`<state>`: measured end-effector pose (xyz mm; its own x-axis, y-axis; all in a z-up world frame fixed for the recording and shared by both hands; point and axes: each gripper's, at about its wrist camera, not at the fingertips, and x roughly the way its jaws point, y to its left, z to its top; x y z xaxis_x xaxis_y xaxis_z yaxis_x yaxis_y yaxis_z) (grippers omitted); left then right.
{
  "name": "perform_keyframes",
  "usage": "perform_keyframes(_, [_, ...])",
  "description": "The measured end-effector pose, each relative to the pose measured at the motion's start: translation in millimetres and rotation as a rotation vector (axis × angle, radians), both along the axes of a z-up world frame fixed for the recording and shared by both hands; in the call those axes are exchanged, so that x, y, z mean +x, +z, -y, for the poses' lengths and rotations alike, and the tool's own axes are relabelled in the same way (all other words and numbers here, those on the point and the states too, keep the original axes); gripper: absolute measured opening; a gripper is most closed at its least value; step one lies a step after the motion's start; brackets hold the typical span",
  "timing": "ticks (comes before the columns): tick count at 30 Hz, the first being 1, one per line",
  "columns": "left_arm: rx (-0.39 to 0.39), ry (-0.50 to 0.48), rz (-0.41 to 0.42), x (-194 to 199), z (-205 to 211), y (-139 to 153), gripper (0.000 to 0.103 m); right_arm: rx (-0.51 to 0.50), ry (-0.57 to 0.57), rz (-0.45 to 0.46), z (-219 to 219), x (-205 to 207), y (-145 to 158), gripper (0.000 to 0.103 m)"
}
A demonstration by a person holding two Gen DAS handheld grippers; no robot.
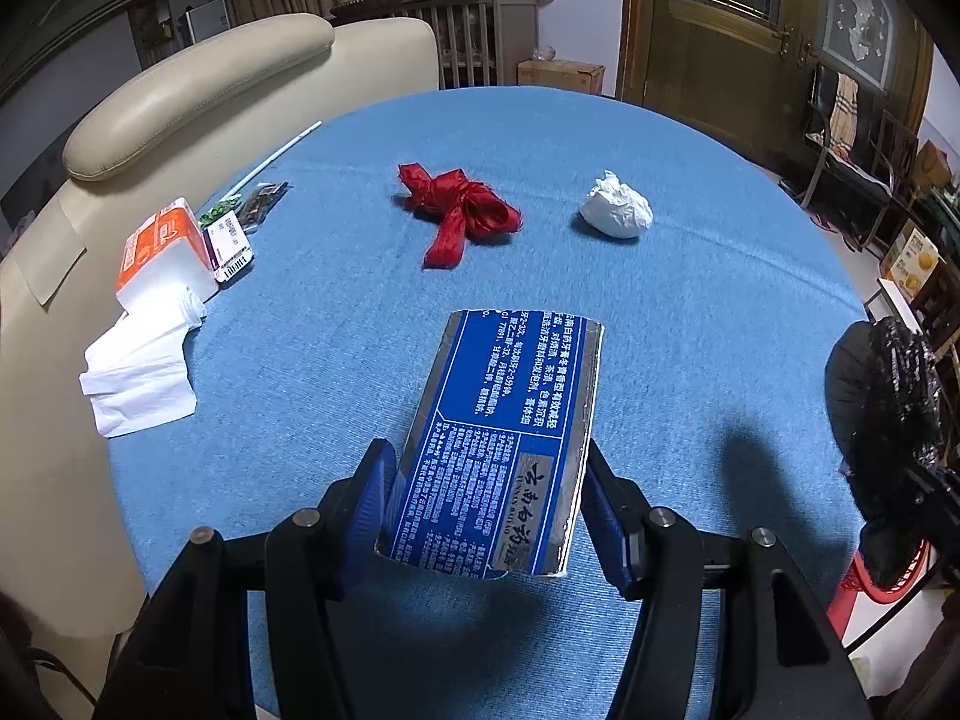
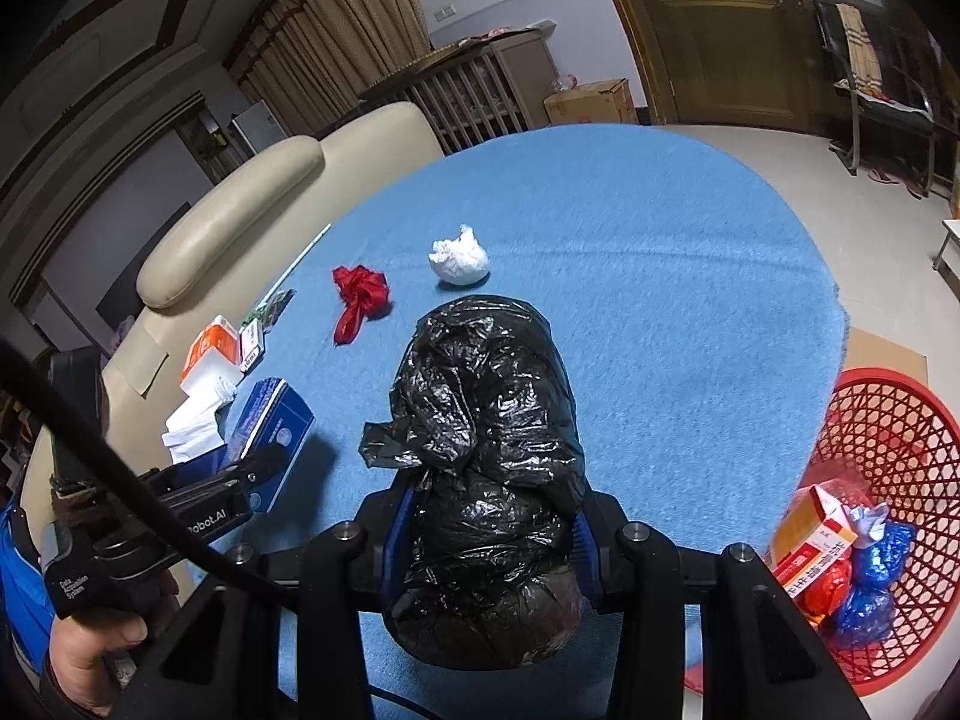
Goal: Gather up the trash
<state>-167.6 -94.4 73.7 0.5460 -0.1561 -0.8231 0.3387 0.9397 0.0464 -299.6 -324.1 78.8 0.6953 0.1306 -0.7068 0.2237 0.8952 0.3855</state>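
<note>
Along the left edge of the blue table (image 1: 690, 312), a tissue pack (image 1: 165, 246) is lying with loose white tissues (image 1: 141, 372) spilling from it, and it is sitting well apart from both tongs.

Next to the right, the left gripper (image 1: 486, 510) is pinching a flattened blue box (image 1: 501, 438) across its narrow width. The box's long axis is running straight forward along the fingers, so its far end is pointing toward the red ribbon (image 1: 462, 210) lying ahead near the middle of the table. In the right wrist view the same box (image 2: 273, 426) is showing at the left, with a hand (image 2: 96, 654) wrapped round the tool's handle.

Further right, a crumpled white paper ball (image 1: 618, 210) is resting beside the ribbon, apart from it.

The right gripper (image 2: 492, 540) is squeezing a balled black plastic bag (image 2: 486, 420), which is bulging forward and above its fingers.

At the far right, below the table's edge, a red basket (image 2: 888, 420) is standing on the floor, already holding a carton (image 2: 810, 534) and a blue bag (image 2: 876, 576). This is the relation that matters: the basket is lying to the right of both tools and lower, and the right hand is clearly the nearer one. By my reading, the black bag will likely go in first with a short swing rightward, while the box is facing a longer carry across the table.
</note>
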Motion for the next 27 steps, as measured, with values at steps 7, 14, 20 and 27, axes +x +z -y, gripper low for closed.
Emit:
perform_keyframes(7, [0.007,0.003,-0.005,3,1,-3,0.062,-0.001,0.033,-0.019,-12,7,-10,0.047])
perform_keyframes(14, [0.014,-0.019,-0.005,2,11,-3,0.062,0.001,0.022,-0.016,-7,5,-11,0.047])
perform_keyframes(20, [0.023,-0.036,0.002,-1,19,-2,0.062,0.004,0.014,-0.011,-5,1,-9,0.047])
perform_keyframes(27, [0.029,-0.048,0.013,-3,20,-1,0.062,0.007,0.011,-0.005,-2,0,-8,0.047])
